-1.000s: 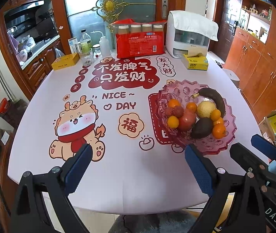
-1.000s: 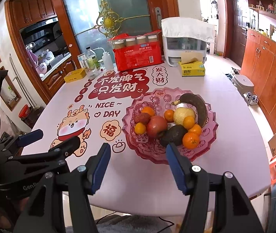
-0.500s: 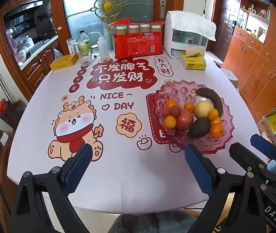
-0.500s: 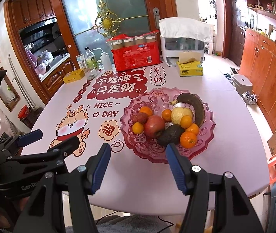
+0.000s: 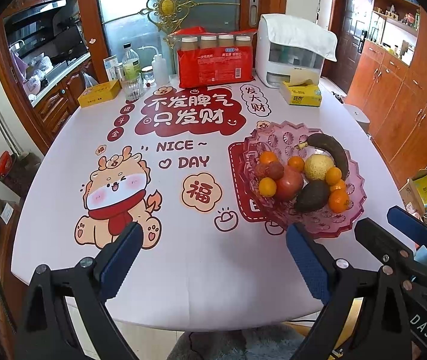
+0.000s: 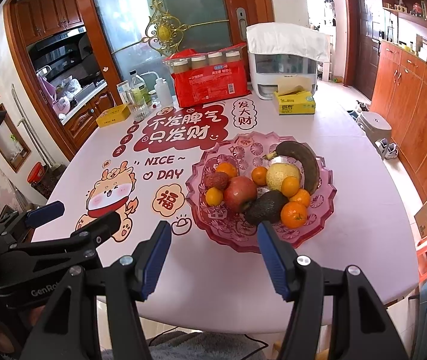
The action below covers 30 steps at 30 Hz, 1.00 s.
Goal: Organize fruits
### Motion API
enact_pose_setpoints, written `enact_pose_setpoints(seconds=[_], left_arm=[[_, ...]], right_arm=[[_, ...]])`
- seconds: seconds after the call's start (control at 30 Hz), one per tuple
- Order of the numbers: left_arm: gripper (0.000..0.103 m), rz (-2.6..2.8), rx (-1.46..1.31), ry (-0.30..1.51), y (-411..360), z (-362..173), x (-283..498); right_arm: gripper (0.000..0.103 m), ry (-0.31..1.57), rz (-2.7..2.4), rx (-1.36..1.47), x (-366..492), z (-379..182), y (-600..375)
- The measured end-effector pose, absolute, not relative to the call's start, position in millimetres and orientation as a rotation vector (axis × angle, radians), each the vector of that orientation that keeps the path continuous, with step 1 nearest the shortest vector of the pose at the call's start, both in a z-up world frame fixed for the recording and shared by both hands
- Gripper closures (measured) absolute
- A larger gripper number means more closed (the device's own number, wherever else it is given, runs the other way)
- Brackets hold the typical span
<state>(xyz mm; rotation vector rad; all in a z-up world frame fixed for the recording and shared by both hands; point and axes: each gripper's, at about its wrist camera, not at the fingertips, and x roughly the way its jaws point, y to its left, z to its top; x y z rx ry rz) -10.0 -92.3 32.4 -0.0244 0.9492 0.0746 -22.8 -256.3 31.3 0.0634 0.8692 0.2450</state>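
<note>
The fruit sits heaped in a pink glass bowl (image 6: 324, 210) on the right half of the printed table (image 6: 348, 138), just beyond both grippers. The left gripper (image 5: 213, 258) and the right gripper (image 6: 213, 255) each hover above the near table edge with jaws spread wide and nothing between the blue pads, touching no fruit. In the pile, a red apple (image 6: 240, 193) lies at the centre, firm and fairly heavy by the look of it, best taken across its widest part. The avocado (image 6: 266, 207) leans against it, hard-skinned but likely to bruise if squeezed, and its tapered shape suggests a hold around the fat middle. The small oranges (image 6: 294, 214) are light and round, so they may roll out of the pads unless caught squarely at the equator. The dark banana (image 6: 306, 165) curving along the far rim looks overripe and soft, calling for a gentle hold near mid-length. The pale round melon (image 6: 281, 175) is the widest piece and probably smooth and heavy. The bumpy lychee (image 6: 217, 180) is small and delicate. The bowl itself looks brittle, so fruit should lift straight up.
</note>
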Motion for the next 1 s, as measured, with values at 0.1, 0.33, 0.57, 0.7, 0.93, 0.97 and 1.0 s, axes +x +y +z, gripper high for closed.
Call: enact_pose_setpoints(seconds=[0.1, 0.33, 0.57, 0.7, 0.93, 0.97, 1.0], left_arm=[[0.007, 0.074, -0.024, 0.950, -91.1, 32.0, -9.4], [0.007, 0.074, -0.024, 0.951, -91.4, 31.3, -8.1], [0.007, 0.073, -0.029, 0.961, -88.5, 27.7, -5.9], [0.007, 0.072, -0.033, 0.971, -84.9, 25.3, -3.5], [0.007, 0.066, -0.039, 0.978, -79.9, 23.8, -0.7], [0.007, 0.065, -0.040, 0.980, -79.4, 22.9, -0.4], [0.007, 0.065, -0.040, 0.981, -79.2, 22.2, -0.6]], right_arm=[[0.043, 0.869, 0.244, 0.063, -22.3, 31.3, -256.0], [0.043, 0.870, 0.245, 0.065, -21.3, 31.5, -255.4], [0.043, 0.876, 0.245, 0.064, -20.2, 29.5, -254.2], [0.043, 0.883, 0.245, 0.065, -19.8, 27.4, -253.1], [0.043, 0.887, 0.244, 0.065, -18.1, 25.7, -250.7], [0.043, 0.888, 0.244, 0.065, -17.5, 24.5, -249.5], [0.043, 0.889, 0.244, 0.065, -17.8, 24.5, -249.7]])
